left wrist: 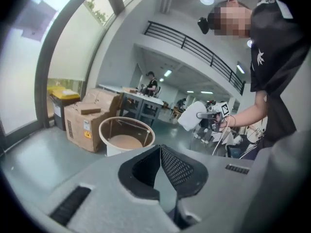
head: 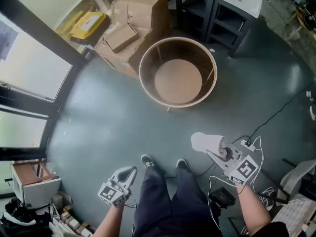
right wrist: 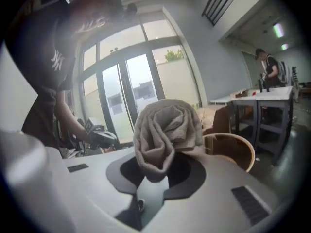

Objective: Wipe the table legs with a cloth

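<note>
Cloth, bunched, is clamped in the right claw, near the round table; left claw is closed and empty, farther from the table.

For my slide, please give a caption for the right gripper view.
Right gripper clamps a rolled beige cloth, with the round wooden table behind it.

Workshop, cardboard boxes, workbenches
</note>
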A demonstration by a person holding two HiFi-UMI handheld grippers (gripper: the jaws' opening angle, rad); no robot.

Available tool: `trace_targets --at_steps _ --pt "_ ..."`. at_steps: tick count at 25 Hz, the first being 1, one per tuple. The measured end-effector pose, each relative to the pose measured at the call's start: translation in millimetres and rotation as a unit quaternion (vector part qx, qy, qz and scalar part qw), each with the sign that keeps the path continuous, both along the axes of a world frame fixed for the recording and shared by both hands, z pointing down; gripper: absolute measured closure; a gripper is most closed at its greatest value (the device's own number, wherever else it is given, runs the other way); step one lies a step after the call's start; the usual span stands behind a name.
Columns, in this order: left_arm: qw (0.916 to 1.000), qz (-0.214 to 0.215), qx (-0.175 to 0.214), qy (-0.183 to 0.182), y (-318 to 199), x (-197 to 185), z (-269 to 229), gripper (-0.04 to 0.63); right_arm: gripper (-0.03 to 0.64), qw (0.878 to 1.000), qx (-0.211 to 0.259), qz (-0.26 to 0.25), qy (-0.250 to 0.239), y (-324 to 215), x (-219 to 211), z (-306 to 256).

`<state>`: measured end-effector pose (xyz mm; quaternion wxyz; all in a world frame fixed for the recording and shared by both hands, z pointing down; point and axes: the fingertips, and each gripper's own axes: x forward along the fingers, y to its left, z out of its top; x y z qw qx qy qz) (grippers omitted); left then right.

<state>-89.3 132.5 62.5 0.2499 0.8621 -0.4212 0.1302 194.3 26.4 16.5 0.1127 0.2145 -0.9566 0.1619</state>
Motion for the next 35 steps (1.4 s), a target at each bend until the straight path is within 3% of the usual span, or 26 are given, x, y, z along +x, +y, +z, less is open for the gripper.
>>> trace_targets --at_steps 7,11,16,20,27,31,35 --pt "0.9947 -0.039 0.095 0.009 54 -21 -154 0.588 0.549 0.990 0.071 0.013 -0.125 45 -6 -193" --pt "0.9827 -0.041 0.164 0.076 76 -29 -220 0.587 0.549 0.976 0.126 0.020 -0.176 80 -19 -288" --pt "0.9646 0.028 0.215 0.150 123 -20 -276 0.588 0.549 0.960 0.135 0.054 -0.241 154 -35 -357" --pt "0.9521 0.055 0.238 0.184 165 -30 -306 0.587 0.549 0.969 0.117 0.051 -0.209 223 -79 -356" --pt "0.9442 0.111 0.242 0.193 232 -62 -301 0.586 0.549 0.992 0.037 0.040 -0.118 330 -159 -292" --pt "0.9356 0.154 0.238 0.210 248 -54 -304 0.586 0.549 0.998 0.009 0.018 -0.066 366 -191 -274" --pt "0.9338 0.178 0.246 0.190 260 -35 -314 0.588 0.549 0.999 0.011 -0.004 -0.041 382 -201 -268"
